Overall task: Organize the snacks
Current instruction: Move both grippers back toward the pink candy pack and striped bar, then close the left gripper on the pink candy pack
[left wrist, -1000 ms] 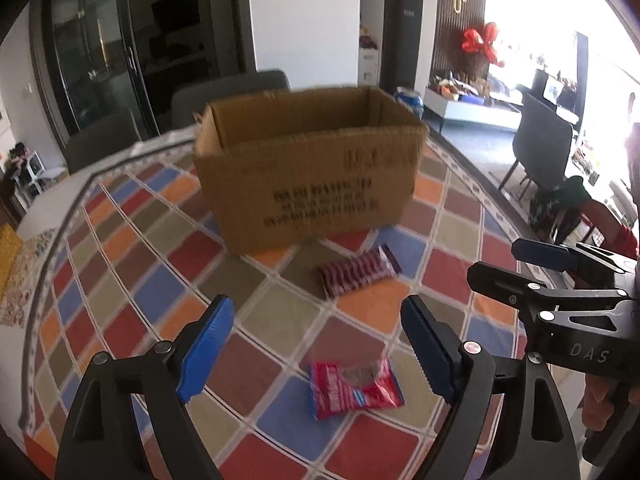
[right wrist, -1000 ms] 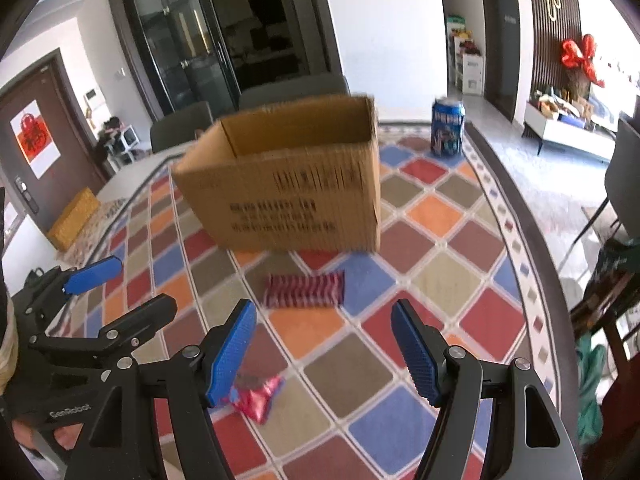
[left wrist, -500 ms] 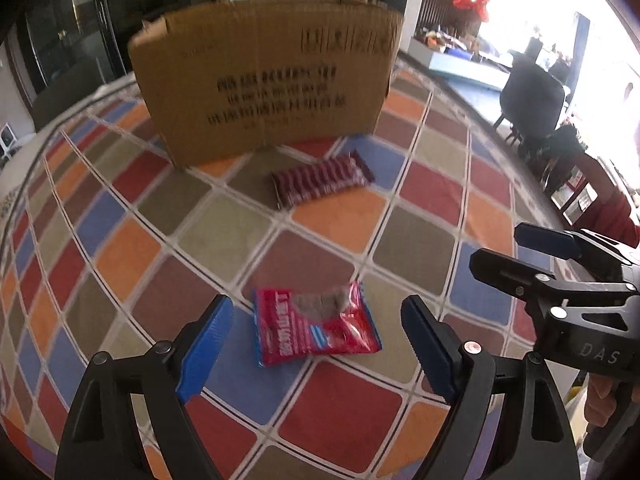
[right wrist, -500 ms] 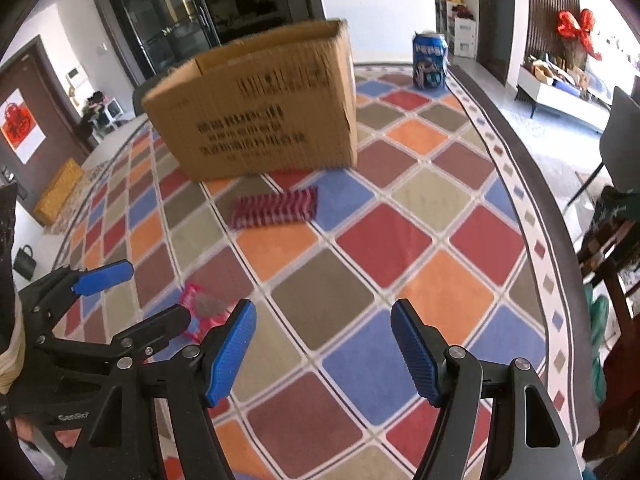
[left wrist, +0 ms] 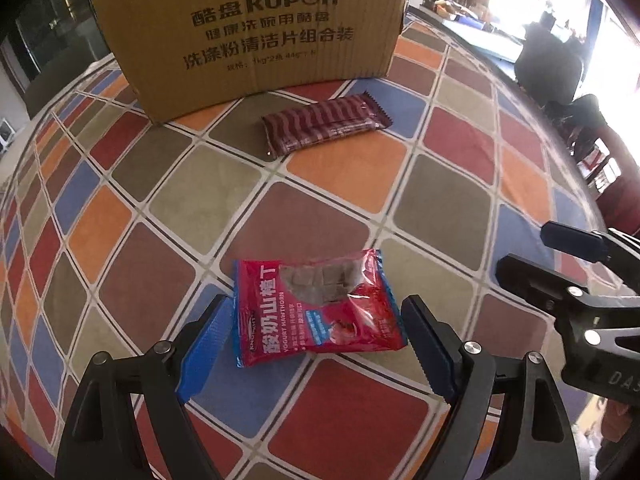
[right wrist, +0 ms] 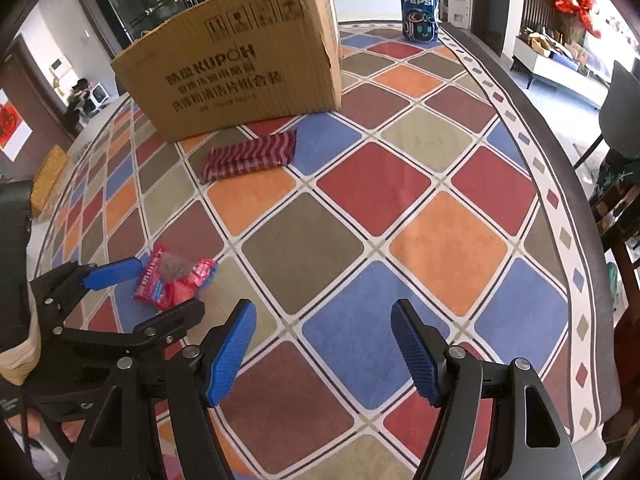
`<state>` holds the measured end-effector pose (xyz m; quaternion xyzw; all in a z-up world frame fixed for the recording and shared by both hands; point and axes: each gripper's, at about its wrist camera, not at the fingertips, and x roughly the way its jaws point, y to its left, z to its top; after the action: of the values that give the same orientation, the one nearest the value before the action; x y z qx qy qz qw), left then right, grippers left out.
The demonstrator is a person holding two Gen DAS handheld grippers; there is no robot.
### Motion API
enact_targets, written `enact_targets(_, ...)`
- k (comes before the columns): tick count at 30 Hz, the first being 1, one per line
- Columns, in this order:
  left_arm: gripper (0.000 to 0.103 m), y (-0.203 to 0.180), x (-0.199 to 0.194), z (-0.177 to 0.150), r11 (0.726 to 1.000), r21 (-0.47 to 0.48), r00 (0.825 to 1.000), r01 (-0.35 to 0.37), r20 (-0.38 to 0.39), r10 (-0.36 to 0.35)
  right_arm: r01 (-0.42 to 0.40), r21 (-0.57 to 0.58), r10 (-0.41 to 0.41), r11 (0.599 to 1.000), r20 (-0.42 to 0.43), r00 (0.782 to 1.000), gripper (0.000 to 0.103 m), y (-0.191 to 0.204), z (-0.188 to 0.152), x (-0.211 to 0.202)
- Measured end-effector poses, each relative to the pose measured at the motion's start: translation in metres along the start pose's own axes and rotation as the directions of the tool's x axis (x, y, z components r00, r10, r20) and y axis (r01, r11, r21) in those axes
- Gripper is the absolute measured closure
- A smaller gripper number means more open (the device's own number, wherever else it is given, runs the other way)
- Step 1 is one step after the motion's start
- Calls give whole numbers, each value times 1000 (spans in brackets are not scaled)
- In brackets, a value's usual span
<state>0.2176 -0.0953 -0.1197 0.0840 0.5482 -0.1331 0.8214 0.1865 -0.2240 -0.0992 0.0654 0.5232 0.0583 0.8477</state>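
A red hawthorn snack packet [left wrist: 316, 308] lies flat on the checkered tablecloth. My left gripper [left wrist: 316, 344] is open, low over the table, its blue pads on either side of the packet's near end. The packet also shows in the right wrist view [right wrist: 174, 278], with the left gripper [right wrist: 148, 284] around it. A striped dark-red snack bar [left wrist: 324, 128] lies farther off, just in front of the open cardboard box [left wrist: 256, 28]; the bar [right wrist: 250, 154] and the box [right wrist: 240, 76] show in the right wrist view too. My right gripper [right wrist: 324, 348] is open and empty above the table, to the right of the packet.
A blue Pepsi can [right wrist: 420, 18] stands behind the box at the far right. The table's curved edge [right wrist: 576, 264] runs along the right, with dark chairs [right wrist: 622, 92] beyond it. The right gripper's body [left wrist: 576, 304] sits at the right of the left wrist view.
My left gripper has dropped and moved forward until its open fingers bracket the red packet. The right gripper has lowered towards the table and stayed open.
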Motion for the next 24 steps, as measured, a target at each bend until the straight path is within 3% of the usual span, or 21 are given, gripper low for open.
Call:
enact_targets(7, 17, 0, 5, -4, 1000, -3, 1000, -4, 13, 4, 5, 5, -5, 1000, -20, 1000, 32, -1, 0, 6)
enact_targets(17, 48, 9, -6, -11, 997, -45, 995, 58, 84, -54, -4, -3, 4, 1000, -33, 999, 32, 4, 0, 9)
enact_targets(24, 51, 20, -9, -12, 989, -83, 988, 124, 108, -114, -17, -18, 16, 1000, -46, 999, 32, 11, 1, 12)
